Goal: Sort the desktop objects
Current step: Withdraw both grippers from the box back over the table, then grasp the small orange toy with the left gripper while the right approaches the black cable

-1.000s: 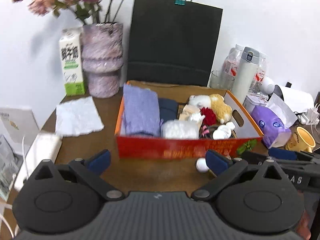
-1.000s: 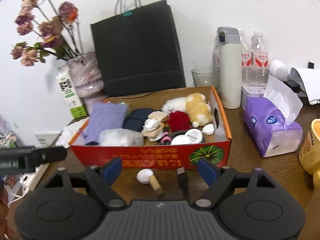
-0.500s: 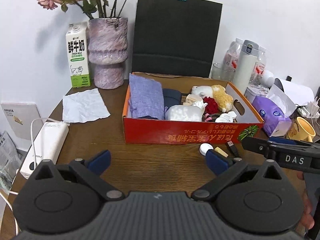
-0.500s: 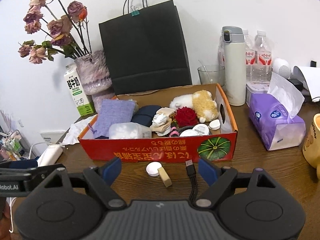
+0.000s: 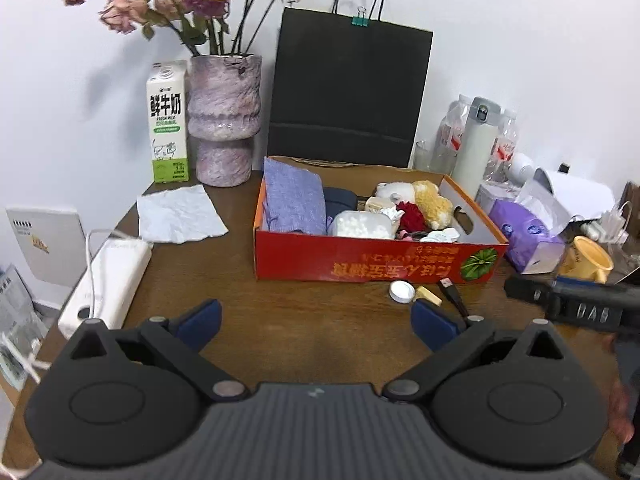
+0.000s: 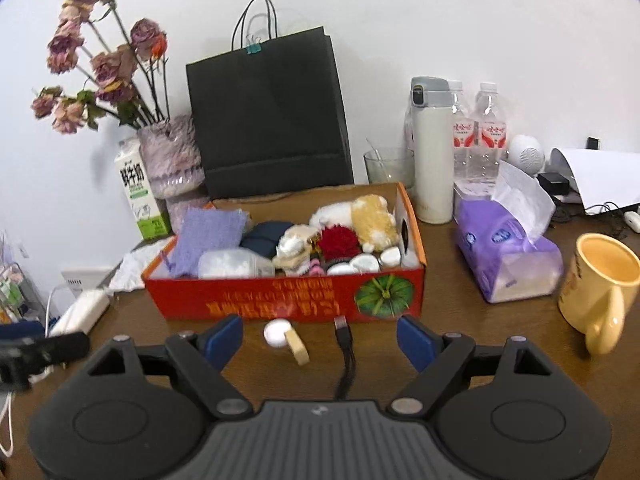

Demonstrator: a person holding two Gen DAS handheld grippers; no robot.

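Left wrist view: left gripper (image 5: 316, 320) hangs with fingers apart and empty over the brown wooden tabletop (image 5: 280, 304), before the red cardboard box (image 5: 372, 260).

Right wrist view: right gripper (image 6: 320, 338), fingers spread and empty, faces the small white round cap (image 6: 277, 332), tan eraser block (image 6: 299, 346) and black USB cable plug (image 6: 343, 330) before that box. Judged step: approach; next, centre on one and close.

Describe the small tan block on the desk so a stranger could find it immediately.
Start at the red cardboard box in the middle of the wooden desk. Just in front of its near wall lie three small things. The tan block is the rectangular one, touching the round white cap, left of the black USB cable.
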